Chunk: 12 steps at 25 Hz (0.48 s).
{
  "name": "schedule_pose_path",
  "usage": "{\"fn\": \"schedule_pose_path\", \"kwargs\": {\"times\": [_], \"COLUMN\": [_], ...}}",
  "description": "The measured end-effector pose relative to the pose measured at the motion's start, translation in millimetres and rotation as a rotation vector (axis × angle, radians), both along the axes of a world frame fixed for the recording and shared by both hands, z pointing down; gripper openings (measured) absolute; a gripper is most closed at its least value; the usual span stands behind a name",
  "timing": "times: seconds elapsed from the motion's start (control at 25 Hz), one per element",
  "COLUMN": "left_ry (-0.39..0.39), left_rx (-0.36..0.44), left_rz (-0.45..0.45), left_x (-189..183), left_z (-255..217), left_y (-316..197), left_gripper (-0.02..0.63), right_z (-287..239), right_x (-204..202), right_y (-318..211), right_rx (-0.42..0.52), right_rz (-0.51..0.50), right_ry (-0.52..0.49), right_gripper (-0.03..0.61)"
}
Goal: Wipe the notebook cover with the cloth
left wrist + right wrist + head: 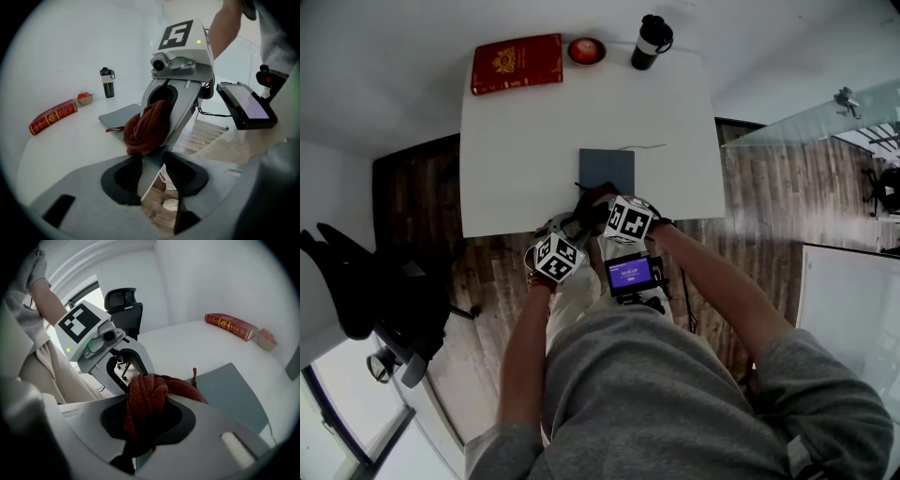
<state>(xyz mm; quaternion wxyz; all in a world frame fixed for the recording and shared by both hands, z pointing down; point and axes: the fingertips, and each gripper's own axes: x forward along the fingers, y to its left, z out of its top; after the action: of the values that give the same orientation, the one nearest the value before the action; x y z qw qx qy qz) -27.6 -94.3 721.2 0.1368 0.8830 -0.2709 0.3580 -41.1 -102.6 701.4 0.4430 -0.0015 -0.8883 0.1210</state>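
A grey notebook [607, 167] lies flat near the front edge of the white table [516, 150]. My right gripper [600, 202] is shut on a bunched dark red cloth [592, 195], held at the notebook's near edge. In the right gripper view the cloth [147, 397] fills the jaws, with the notebook [232, 394] just ahead to the right. My left gripper [565, 230] hovers at the table's front edge, left of the right one. Its jaws stand open with nothing in them, and the left gripper [157, 176] looks at the cloth [143, 129] and the notebook [119, 116].
At the table's far side lie a red book [517, 63], a small red bowl [586, 50] and a black bottle [651, 41]. A thin cable [642, 147] lies beyond the notebook. A black chair [356, 291] stands left, and a small lit screen [630, 274] sits below the grippers.
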Motion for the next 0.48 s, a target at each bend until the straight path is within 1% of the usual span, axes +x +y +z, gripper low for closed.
{"fn": "schedule_pose_path", "kwargs": {"times": [0.2,0.48], "left_ry": [-0.003,-0.003], "left_rx": [0.008,0.013], "left_rz": [0.001,0.002], "left_x": [0,0], "left_z": [-1,-1], "left_y": [0,0], "left_gripper": [0.158,0.158], "right_z": [-2,-4], "right_x": [1,2], "right_y": [6,17], "right_rx": [-0.032,-0.143], "right_rz": [0.019,0.059], "right_ry": [-0.011,-0.04], "right_gripper": [0.08,0.078]}}
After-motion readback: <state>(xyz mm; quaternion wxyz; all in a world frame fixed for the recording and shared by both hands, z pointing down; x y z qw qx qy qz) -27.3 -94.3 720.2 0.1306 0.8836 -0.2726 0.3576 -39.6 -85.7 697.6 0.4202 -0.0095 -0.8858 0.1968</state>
